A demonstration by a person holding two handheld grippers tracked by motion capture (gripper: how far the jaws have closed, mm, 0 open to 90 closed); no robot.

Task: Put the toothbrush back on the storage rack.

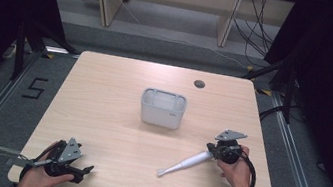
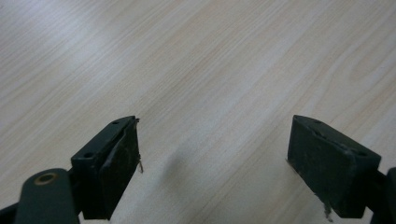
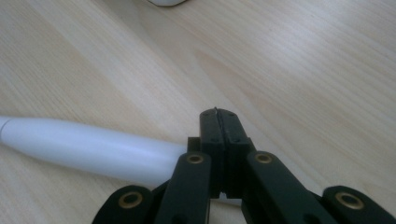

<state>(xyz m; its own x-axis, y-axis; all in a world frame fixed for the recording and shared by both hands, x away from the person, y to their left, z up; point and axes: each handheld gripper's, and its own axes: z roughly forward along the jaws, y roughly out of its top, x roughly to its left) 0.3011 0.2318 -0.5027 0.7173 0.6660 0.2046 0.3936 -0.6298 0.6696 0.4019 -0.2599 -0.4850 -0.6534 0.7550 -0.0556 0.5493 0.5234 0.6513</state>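
A white electric toothbrush [image 1: 185,164] lies on the wooden table [image 1: 109,125] at the front right, brush head toward the front edge. My right gripper [image 1: 211,149] sits at the thick end of its handle. In the right gripper view the jaws [image 3: 218,114] are shut, pad against pad with nothing between the tips, and the white handle [image 3: 88,149] runs off to the left beside and under them. My left gripper [image 1: 83,171] rests near the front left edge, open. In the left gripper view its pads [image 2: 212,140] stand wide apart over bare wood.
A white rectangular container [image 1: 162,108] stands in the middle of the table; its base edge [image 3: 166,1] peeks in at the top of the right gripper view. A round cable hole [image 1: 199,84] lies at the back. Dark curtains flank the table, and desk legs and cables stand beyond it.
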